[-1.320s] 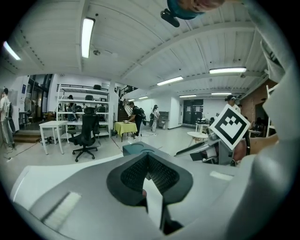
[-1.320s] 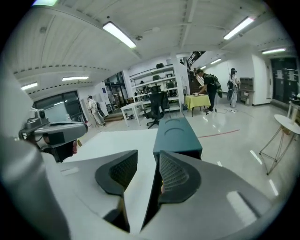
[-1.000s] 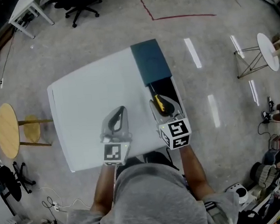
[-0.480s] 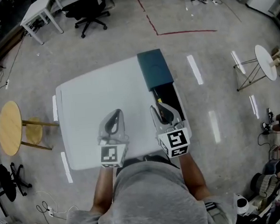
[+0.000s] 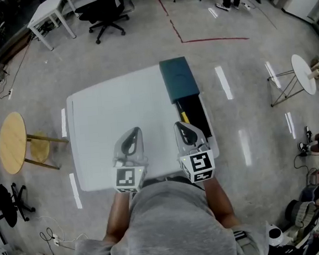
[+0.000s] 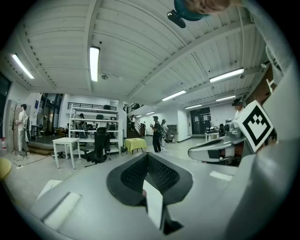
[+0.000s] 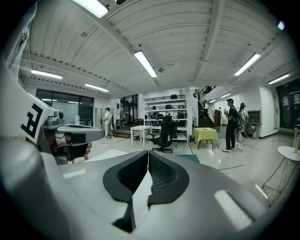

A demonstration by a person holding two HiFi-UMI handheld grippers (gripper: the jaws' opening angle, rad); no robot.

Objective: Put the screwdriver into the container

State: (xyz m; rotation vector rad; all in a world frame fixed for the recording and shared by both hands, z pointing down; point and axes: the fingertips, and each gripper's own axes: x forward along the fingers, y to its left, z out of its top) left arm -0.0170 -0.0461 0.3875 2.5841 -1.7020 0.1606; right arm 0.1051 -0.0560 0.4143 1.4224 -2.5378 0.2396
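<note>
In the head view a long container (image 5: 205, 127) lies along the right side of the white table (image 5: 108, 117). Its dark teal lid (image 5: 178, 78) covers the far half. The near half is open and black inside. A screwdriver with a yellow handle (image 5: 184, 117) lies in that open part. My right gripper (image 5: 180, 124) hangs just on the near side of the opening, shut and with nothing in it; the right gripper view shows its jaws (image 7: 148, 152) closed together. My left gripper (image 5: 134, 130) is shut and empty over the table's near middle, and its pads (image 6: 154, 176) meet.
A round wooden stool (image 5: 11, 145) stands left of the table and a small round white table (image 5: 304, 72) far right. An office chair (image 5: 105, 12) and a white desk (image 5: 49, 11) stand beyond. Red tape (image 5: 213, 39) marks the floor. People stand in the distance.
The right gripper has pulled back from the open container towards me and its jaws have closed empty. The screwdriver stays in the container. The left gripper has barely moved.
</note>
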